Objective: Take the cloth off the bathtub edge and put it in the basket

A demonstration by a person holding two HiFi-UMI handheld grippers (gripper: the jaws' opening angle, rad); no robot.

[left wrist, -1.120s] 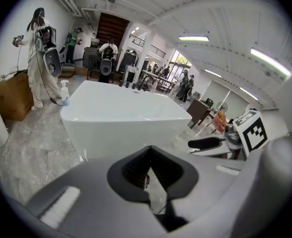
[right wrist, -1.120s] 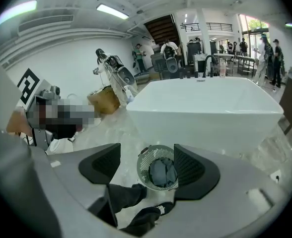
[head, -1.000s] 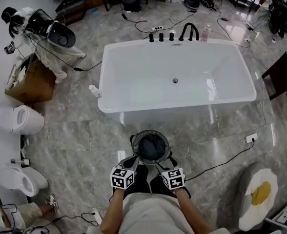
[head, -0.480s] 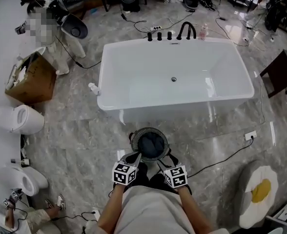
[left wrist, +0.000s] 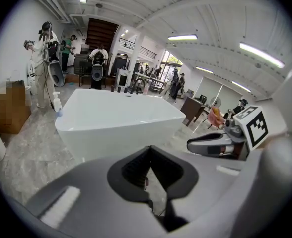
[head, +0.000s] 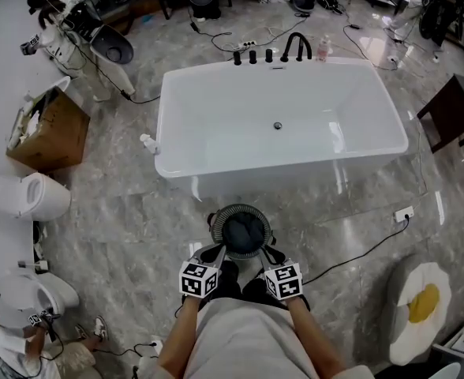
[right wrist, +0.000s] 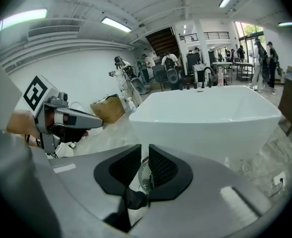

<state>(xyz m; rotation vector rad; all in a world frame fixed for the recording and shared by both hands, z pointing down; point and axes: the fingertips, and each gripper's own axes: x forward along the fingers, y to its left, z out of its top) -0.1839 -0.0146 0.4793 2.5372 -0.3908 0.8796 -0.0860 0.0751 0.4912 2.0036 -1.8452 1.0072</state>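
The round slatted basket [head: 242, 209] stands on the floor in front of the white bathtub [head: 279, 172], with the dark cloth [head: 244, 231] lying inside it. My left gripper [head: 215, 251] is at the basket's near left and my right gripper [head: 268, 253] at its near right, both empty. In the left gripper view the left gripper [left wrist: 148, 155] has its tips together, and the tub [left wrist: 121, 118] lies ahead. In the right gripper view the right gripper [right wrist: 145, 155] is closing. Only a thin slit is left between its pads, and nothing is in it. The basket [right wrist: 145, 178] shows through that slit.
Black taps [head: 295, 50] line the tub's far rim and a small bottle [head: 147, 143] stands at its left corner. Two toilets [head: 27, 194] and a cardboard box [head: 46, 129] are at the left. A cable [head: 358, 259], an egg-shaped mat [head: 421, 306] and a dark table [head: 453, 109] are at the right.
Both grippers have stayed beside the basket with the cloth inside. The view has drifted slightly. A person has come into the lower left corner.
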